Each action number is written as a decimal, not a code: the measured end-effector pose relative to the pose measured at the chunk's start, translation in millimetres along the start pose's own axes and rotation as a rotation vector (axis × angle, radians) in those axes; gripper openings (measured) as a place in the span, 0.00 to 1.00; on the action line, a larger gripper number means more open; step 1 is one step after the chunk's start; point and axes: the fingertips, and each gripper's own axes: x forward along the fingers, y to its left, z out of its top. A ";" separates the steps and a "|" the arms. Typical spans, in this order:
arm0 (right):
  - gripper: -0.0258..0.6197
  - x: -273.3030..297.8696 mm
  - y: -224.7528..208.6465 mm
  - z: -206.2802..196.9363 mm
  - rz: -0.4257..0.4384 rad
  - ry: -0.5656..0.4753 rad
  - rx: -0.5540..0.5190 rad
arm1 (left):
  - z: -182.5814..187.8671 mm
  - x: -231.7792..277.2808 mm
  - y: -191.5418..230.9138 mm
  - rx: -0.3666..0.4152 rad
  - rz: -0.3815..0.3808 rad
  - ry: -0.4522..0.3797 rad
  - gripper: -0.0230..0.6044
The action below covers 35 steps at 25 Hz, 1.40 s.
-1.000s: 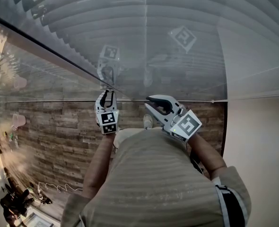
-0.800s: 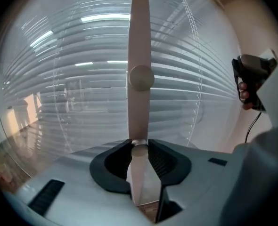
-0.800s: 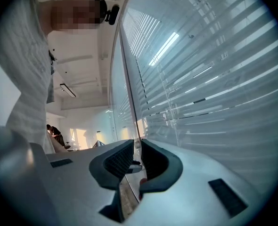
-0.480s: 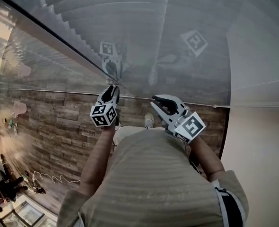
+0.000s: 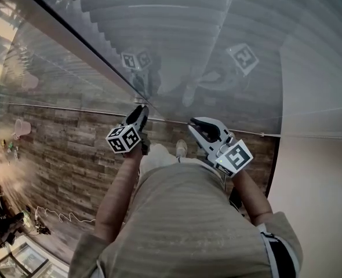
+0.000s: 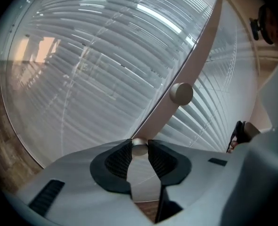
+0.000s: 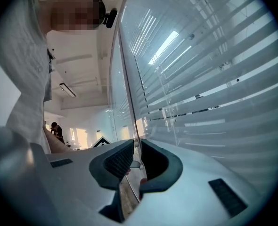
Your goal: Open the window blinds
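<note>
Left tongs (image 6: 139,143) clench a small round knob (image 6: 139,149) on the frame strip (image 6: 198,53) between the blinds (image 6: 82,88). Right tongs (image 7: 136,150), slightly parted, hover beside the glass seam (image 7: 128,79).

Matt blind slats (image 7: 224,79), wood-plank floor (image 5: 61,155)

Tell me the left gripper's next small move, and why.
Probably twist the knob by rolling the left gripper, without letting go. Its jaws are clamped on the knob, which sits on the frame strip. The slats behind the glass look tilted shut, so they likely need turning.
</note>
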 end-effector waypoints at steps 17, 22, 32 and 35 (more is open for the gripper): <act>0.13 3.1 19.9 7.8 -0.096 0.085 0.033 | -8.6 -12.7 -17.0 -0.190 -0.165 0.020 0.23; 0.13 8.2 19.0 9.8 -0.138 0.063 0.018 | -6.2 -2.4 -12.5 -0.224 -0.192 0.029 0.23; 0.13 -5.4 26.1 -5.3 -0.101 0.082 -0.046 | -25.7 1.9 -16.7 -0.343 -0.316 0.016 0.23; 0.13 -5.9 7.5 14.1 -0.127 0.103 -0.046 | -1.5 8.8 -20.1 -0.431 -0.335 0.000 0.23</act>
